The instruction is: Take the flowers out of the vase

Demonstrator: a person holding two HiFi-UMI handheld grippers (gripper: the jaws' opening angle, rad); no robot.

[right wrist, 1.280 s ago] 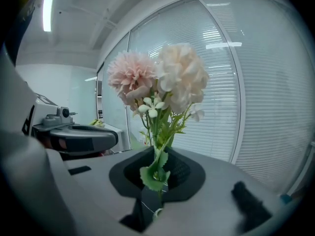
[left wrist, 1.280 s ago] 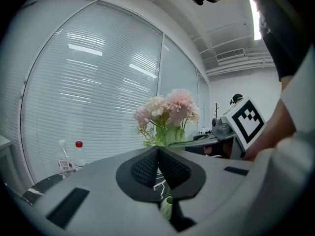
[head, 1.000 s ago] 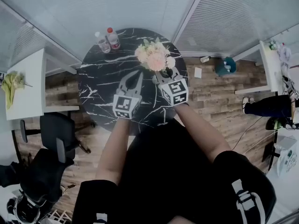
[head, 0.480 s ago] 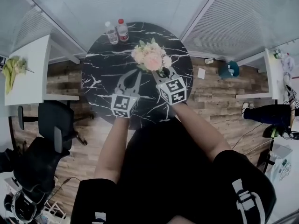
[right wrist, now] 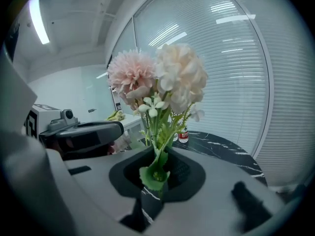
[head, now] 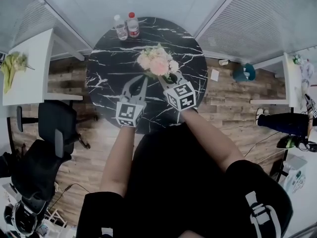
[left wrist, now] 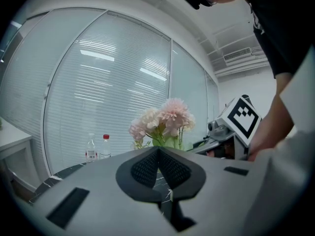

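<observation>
Black marble table (head: 106, 76), white-veined and round; I note everything across it from the left.

- Far left, off the table: white side table (head: 30, 81), cut off by the frame edge. A yellow-green bundle (head: 12, 67) lies on it, too small to identify.
- Far rim of the table: two clear bottles (head: 126, 27) standing just beside each other, one with a white cap and one with a red cap. Labels unreadable.
- My left tongs (head: 139, 78): held over the table's near half, pointing at the blooms. In the left gripper view the pads (left wrist: 145, 167) meet at their tips with nothing between them, so closed and empty. The table surface below them is mostly hidden by the tongs' own body.
- Flowers (head: 157, 61): a bunch of pale pink and cream blooms over the middle of the table, just right of the left tongs' tips. Leaves and small white buds sit under the big heads.
- My right tongs (head: 167, 79): clamped on the green stems. In the right gripper view a leaf and the stems run down between the pads (right wrist: 183, 171). The stem ends drop out of sight below the jaws. I cannot make out the vase from any view.
- Right, on the wooden floor: a teal object (head: 242, 72), indistinct.
</observation>
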